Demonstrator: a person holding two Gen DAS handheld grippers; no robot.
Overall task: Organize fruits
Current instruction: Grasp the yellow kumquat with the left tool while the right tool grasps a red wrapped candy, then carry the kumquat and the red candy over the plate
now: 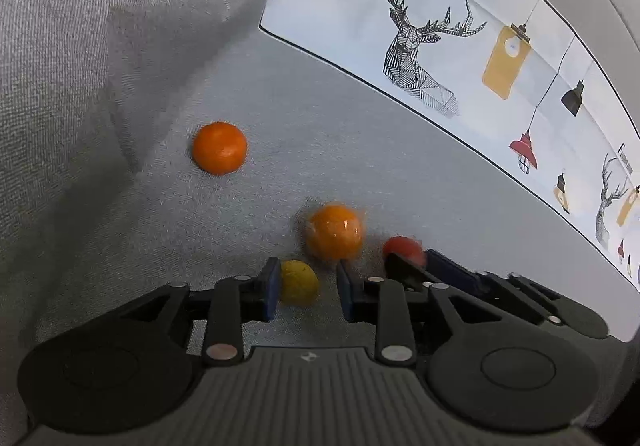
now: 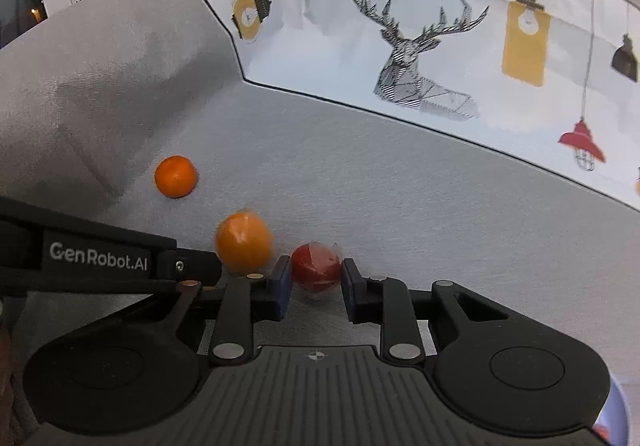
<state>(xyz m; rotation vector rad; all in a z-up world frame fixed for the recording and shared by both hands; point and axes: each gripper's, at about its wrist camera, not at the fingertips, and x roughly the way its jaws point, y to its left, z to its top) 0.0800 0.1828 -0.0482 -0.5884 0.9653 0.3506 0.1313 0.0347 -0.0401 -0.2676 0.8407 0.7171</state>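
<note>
Several fruits lie on a grey sofa seat. In the left wrist view my left gripper [image 1: 307,292] is open, with a small yellow fruit [image 1: 299,282] between its fingers near the left pad. A wrapped orange [image 1: 335,232] lies just beyond, a bare orange [image 1: 219,153] farther left, a red fruit [image 1: 404,248] to the right. In the right wrist view my right gripper [image 2: 316,288] is open around the wrapped red fruit [image 2: 316,266], not touching it. The wrapped orange [image 2: 244,242] and bare orange [image 2: 176,176] lie to its left. The left gripper body [image 2: 100,260] enters from the left.
A white printed pillow [image 1: 440,26] with a deer drawing leans against the sofa back; it also shows in the right wrist view [image 2: 440,38]. The grey sofa armrest [image 2: 100,86] rises at the left. The two grippers sit close side by side.
</note>
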